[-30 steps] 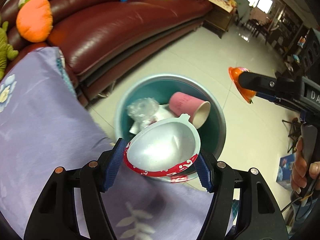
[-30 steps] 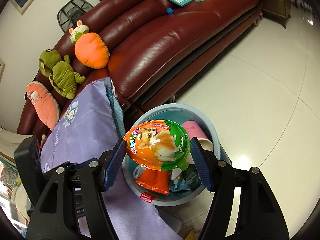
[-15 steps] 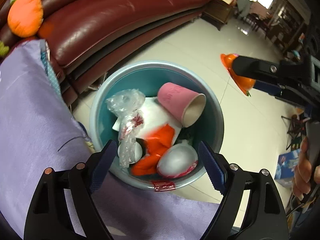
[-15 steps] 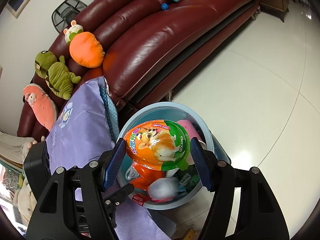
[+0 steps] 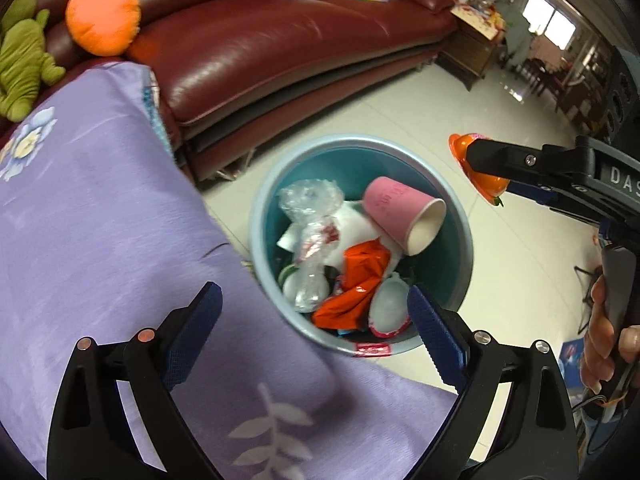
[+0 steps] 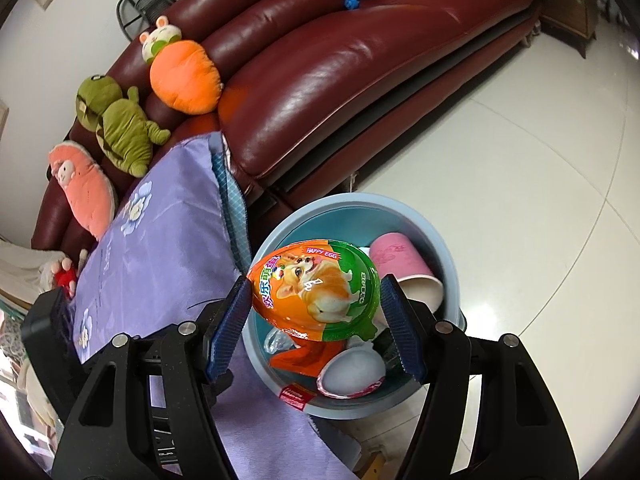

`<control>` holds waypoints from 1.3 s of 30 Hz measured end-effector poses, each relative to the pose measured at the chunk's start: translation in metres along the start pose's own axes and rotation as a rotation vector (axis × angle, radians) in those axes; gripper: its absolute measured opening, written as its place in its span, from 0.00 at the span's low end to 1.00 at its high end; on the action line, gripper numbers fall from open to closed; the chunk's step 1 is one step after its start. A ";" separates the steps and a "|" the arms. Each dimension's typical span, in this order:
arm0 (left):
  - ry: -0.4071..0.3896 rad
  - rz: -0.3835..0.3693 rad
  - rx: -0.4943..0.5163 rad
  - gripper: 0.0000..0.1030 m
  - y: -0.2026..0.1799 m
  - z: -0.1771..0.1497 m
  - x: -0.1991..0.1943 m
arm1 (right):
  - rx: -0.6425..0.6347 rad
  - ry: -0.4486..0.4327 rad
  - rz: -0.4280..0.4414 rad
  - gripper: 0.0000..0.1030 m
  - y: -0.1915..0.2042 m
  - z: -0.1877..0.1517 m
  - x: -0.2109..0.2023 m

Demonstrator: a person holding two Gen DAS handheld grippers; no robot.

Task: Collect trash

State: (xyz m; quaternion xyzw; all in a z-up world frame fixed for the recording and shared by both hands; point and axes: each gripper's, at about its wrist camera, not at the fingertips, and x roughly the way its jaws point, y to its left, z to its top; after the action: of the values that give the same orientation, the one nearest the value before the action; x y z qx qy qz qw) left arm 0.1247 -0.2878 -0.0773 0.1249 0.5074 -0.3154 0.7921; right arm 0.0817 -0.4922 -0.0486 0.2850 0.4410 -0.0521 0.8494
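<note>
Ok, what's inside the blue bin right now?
The blue bin holds a pink paper cup, crumpled clear plastic, white paper, an orange wrapper and a white egg-shaped shell. Anything beneath that pile is covered.

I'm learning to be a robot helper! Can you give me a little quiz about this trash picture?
1. True or false: the left claw is holding a piece of trash.
2. What is the right claw gripping? A) the pink paper cup B) the orange and green egg-shaped shell C) the plush frog
3. Fill in: the pink paper cup lies on its side inside the blue ____.

Key:
1. False. It is open and empty, hanging over the bin's near edge.
2. B. The egg-shaped shell sits between its pads, above the bin.
3. Bin.
</note>
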 end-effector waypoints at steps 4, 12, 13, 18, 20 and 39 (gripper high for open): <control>-0.022 0.009 -0.027 0.91 0.012 -0.005 -0.009 | -0.032 0.024 -0.012 0.62 0.014 -0.002 0.008; -0.047 0.009 -0.073 0.91 0.035 -0.014 -0.021 | -0.068 0.047 -0.046 0.72 0.034 -0.005 0.014; -0.050 0.009 -0.075 0.91 0.036 -0.014 -0.023 | -0.067 0.046 -0.051 0.72 0.035 -0.005 0.014; -0.078 0.017 -0.082 0.91 0.043 -0.017 -0.035 | -0.073 0.040 -0.076 0.79 0.041 -0.010 0.008; -0.093 0.018 -0.089 0.91 0.043 -0.020 -0.040 | -0.084 0.035 -0.086 0.81 0.044 -0.013 0.004; -0.197 0.075 -0.103 0.96 0.029 -0.052 -0.110 | -0.229 0.031 -0.161 0.93 0.075 -0.061 -0.056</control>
State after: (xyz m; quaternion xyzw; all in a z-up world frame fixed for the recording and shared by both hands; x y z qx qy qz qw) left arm 0.0738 -0.1975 -0.0071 0.0711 0.4378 -0.2699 0.8547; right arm 0.0298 -0.4067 0.0007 0.1507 0.4785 -0.0653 0.8626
